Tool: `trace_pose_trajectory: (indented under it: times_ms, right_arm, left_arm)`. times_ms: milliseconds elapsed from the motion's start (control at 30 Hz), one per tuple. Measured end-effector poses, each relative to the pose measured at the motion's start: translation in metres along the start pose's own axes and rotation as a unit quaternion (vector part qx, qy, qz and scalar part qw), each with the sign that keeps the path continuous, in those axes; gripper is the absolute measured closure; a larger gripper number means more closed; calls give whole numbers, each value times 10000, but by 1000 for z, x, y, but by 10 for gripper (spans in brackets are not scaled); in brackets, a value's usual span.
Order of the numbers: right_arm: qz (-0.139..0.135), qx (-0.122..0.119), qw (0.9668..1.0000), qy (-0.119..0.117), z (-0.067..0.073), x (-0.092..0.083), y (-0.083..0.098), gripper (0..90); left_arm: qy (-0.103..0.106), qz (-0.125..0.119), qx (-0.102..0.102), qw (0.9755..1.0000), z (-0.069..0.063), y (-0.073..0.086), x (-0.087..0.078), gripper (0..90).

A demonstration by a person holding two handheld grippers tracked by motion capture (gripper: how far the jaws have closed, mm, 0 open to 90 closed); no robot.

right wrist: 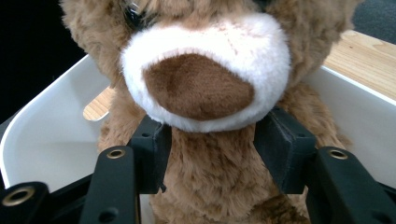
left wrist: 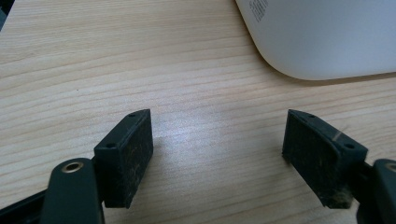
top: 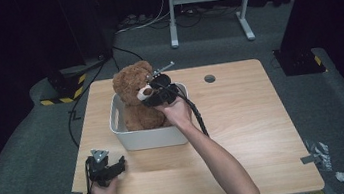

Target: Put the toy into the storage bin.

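A brown teddy bear [top: 131, 89] sits upright in a white plastic bin [top: 150, 137] at the table's left middle. My right gripper [top: 151, 92] reaches in at the bear's head from the right. In the right gripper view its jaws [right wrist: 212, 144] stand on either side of the bear's neck, just under the white muzzle [right wrist: 201, 84], with fur brushing the pads but not squeezed. My left gripper [top: 113, 166] rests low over the table's front left. Its jaws [left wrist: 217, 135] are wide apart with bare wood between them, and the bin's corner [left wrist: 322, 37] lies ahead.
The wooden table [top: 243, 118] has a small round hole [top: 209, 78] at the back. A white stand [top: 208, 1] and cables are on the floor behind. The bin's inner wall [right wrist: 46, 140] curves around the bear.
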State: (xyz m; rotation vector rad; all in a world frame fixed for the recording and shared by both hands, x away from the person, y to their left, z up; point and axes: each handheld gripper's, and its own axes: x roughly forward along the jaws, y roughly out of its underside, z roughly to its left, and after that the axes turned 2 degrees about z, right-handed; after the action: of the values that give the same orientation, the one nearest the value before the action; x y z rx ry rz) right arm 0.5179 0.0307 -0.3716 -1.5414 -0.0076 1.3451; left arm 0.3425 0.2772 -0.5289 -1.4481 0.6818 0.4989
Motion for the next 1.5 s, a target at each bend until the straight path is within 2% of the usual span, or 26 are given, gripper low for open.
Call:
trace_pose_trajectory:
  times_ms: [167, 333, 367, 833, 1300, 1500]
  right_arm:
    - [-48, -25, 10000, 63, 0, -3, 1, 440]
    - [-119, -176, 9996, 180, 3, -5, 2, 439]
    - [-111, -117, 9997, 165, 3, -6, 2, 438]
    - [-401, -229, 9988, 139, -1, -21, 7, 435]
    - [-606, -211, 9979, 97, -4, -35, 8, 440]
    - [-819, -292, 9961, 154, -2, -45, 9, 449]
  left_arm:
    - [0, 1, 1, 10000, 0, 0, 0, 243]
    - [-1, 1, 2, 10000, 0, 0, 0, 243]
    - [-1, 1, 3, 10000, 0, 0, 0, 243]
    - [1, -3, -3, 10000, 0, 0, 0, 243]
    - [0, -4, -5, 10000, 0, 0, 0, 243]
    - [0, -1, -2, 10000, 0, 0, 0, 243]
